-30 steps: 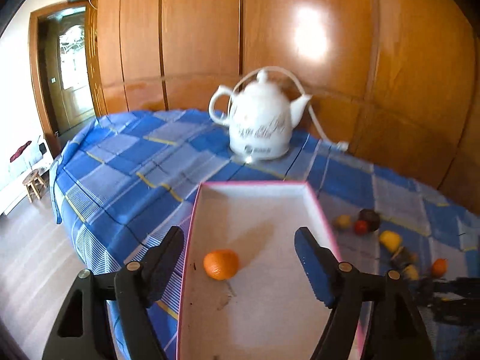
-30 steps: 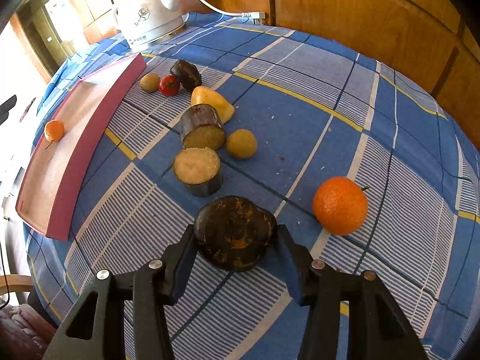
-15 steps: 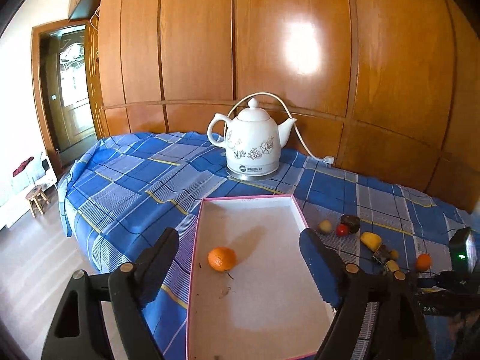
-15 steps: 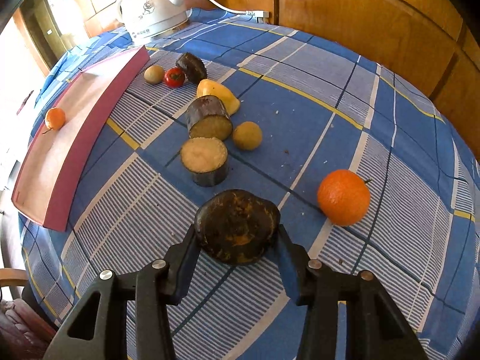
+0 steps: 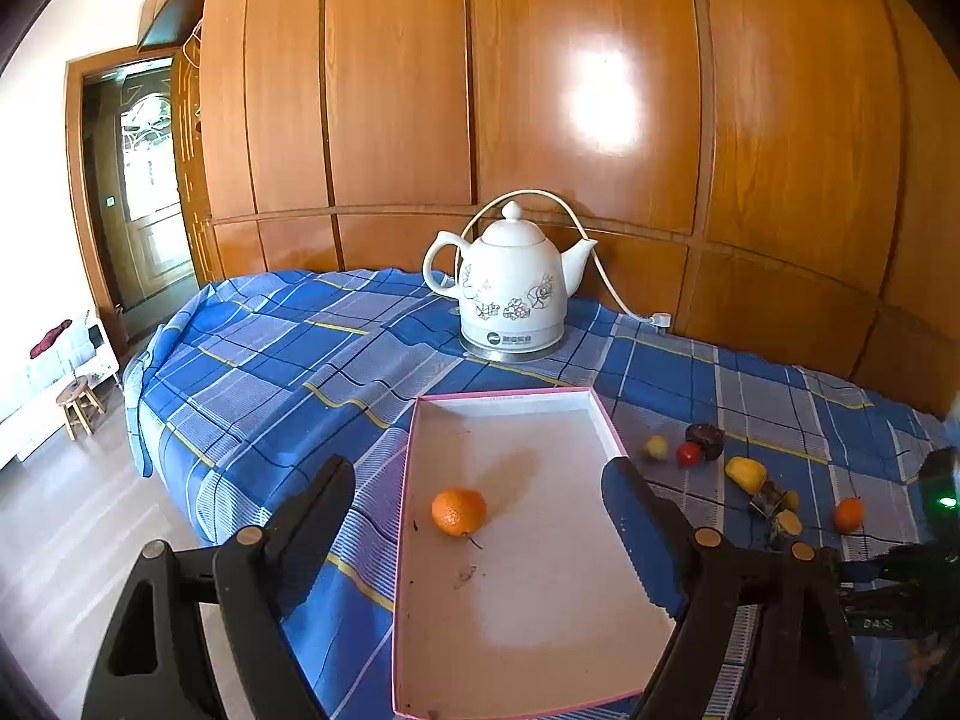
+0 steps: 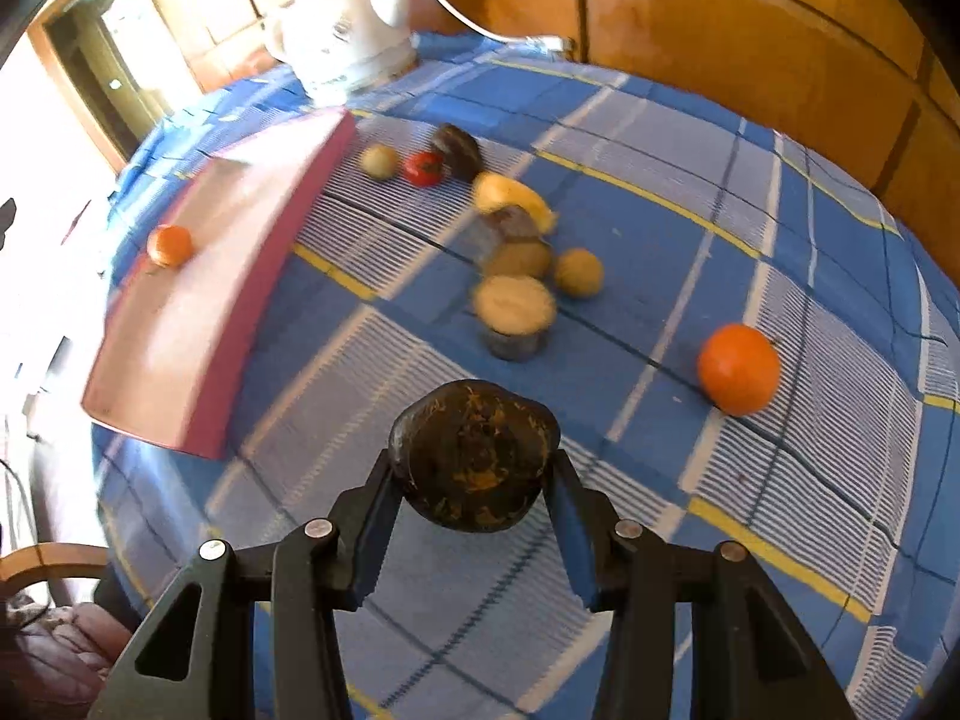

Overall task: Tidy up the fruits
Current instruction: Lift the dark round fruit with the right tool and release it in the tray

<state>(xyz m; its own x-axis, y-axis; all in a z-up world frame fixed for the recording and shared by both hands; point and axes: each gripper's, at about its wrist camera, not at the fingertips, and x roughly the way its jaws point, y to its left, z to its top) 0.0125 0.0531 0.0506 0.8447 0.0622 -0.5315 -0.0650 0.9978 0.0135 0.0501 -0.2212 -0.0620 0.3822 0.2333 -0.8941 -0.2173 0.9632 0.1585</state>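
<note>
We see the right hand-held gripper (image 6: 474, 468) clamped on a dark round fruit (image 6: 474, 453) with orange flecks, both blue pads pressed on its sides, and it is lifted clear of the blue checked cloth (image 6: 690, 228) that covers the worktop. The left hand-held gripper (image 5: 480, 516) is wide open with nothing between its fingers; its jaws have just been opening further. It hangs over the near end of the pink-rimmed tray (image 5: 510, 399).

Inside the tray we have one small orange (image 5: 459, 511) lying alone near the left wall. The right wrist view shows that same tray (image 6: 264, 276) from the side, to the left of the loose fruit.

Still on the cloth, right of the tray: a second orange (image 6: 739, 369) by itself on the right, a cut piece with a pale face (image 6: 515, 315) just ahead of the held fruit, another cut piece (image 6: 515, 246) behind it, a small yellow-green ball (image 6: 578, 272) beside those, a yellow fruit (image 6: 510, 195), a dark lump (image 6: 457, 149), a red tomato (image 6: 423, 168) and a small tan fruit (image 6: 379, 161) in a row nearest the tray. The right wrist view is blurred, so finer detail is unclear.

A white kettle (image 5: 510, 294) stands at the far end of the worktop, its cord (image 5: 606, 282) trailing to the right, against the wood panelled wall (image 5: 540, 90).
</note>
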